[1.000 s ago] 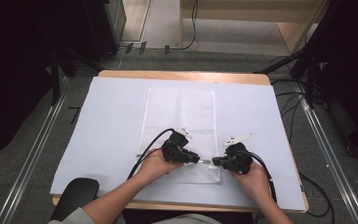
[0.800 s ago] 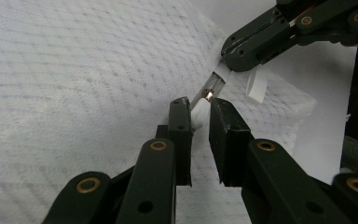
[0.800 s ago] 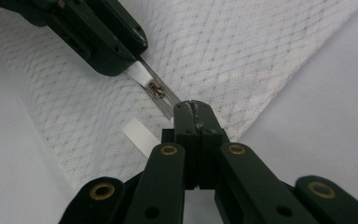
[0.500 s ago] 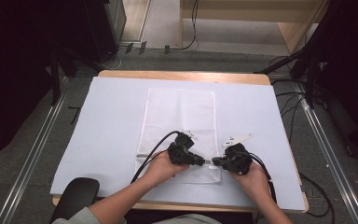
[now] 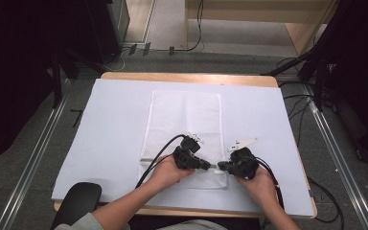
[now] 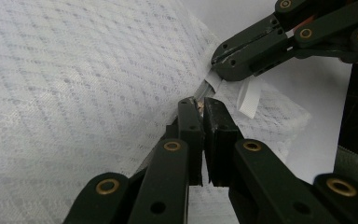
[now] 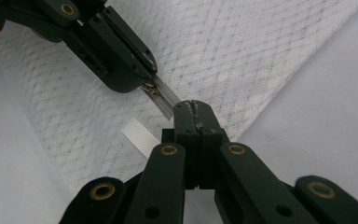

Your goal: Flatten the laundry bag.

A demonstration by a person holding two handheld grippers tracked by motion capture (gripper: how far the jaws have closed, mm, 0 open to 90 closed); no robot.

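Since a second ago, left gripper has shifted a little toward the right gripper, from about 9 o'clock of it to nearly tip to tip. Its jaws have just been closing, and in the left gripper view they now pinch something small and brassy at their tips: the zipper pull, as best I can read it. Right gripper has not moved.

Mesh laundry bag lies flat, centred on the white table cover, long axis running 12 to 6 o'clock. Zipper runs along the bag's 6 o'clock end, close to the person's side of the table.

Right gripper: jaws pressed fully together on the zipper's end, at the bag's 5 o'clock corner. A short white ribbon tab hangs just beside that grip.

Left gripper view confirms the pair: its own jaws narrow, nearly shut on the pull, the other gripper clamped on the tape beyond at 1 o'clock.

Reading: one end is anchored and the pull has only now been caught. Judged from this, the slide itself has not begun; the next move likely calls for drawing the pull toward 9 o'clock while the right holds firm. Risks: a small pull slipping free, mesh snagging.
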